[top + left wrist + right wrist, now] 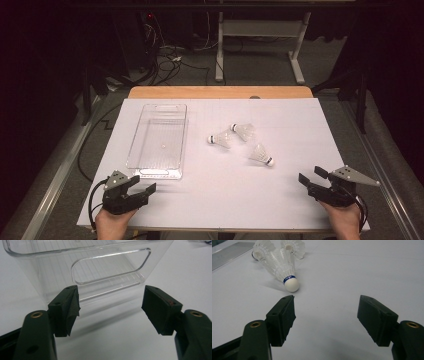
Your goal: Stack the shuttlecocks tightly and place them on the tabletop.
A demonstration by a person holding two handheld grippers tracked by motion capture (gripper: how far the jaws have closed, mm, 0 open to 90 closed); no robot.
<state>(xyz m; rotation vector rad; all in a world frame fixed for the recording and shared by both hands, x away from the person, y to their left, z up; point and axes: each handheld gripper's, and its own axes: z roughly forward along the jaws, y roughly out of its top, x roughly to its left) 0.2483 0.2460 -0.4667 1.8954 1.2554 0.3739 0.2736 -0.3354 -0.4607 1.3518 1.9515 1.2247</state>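
Three white shuttlecocks lie on their sides mid-table: one (219,139) at the left, one (243,131) behind it, one (261,155) nearest the right hand. The nearest shuttlecock (282,269) has a blue band and its cork points toward my right gripper (326,312), which is open and empty a short way off. That right gripper (313,178) rests near the table's front right. My left gripper (141,185) sits at the front left, open and empty, its jaws facing the handle end of a clear plastic bin (105,267).
The clear bin (159,170) lies lengthwise on the left half of the white table sheet (290,120), with a tiny speck inside. A wooden table edge (220,92) runs along the back. Beyond it are cables and a stand's legs on the floor.
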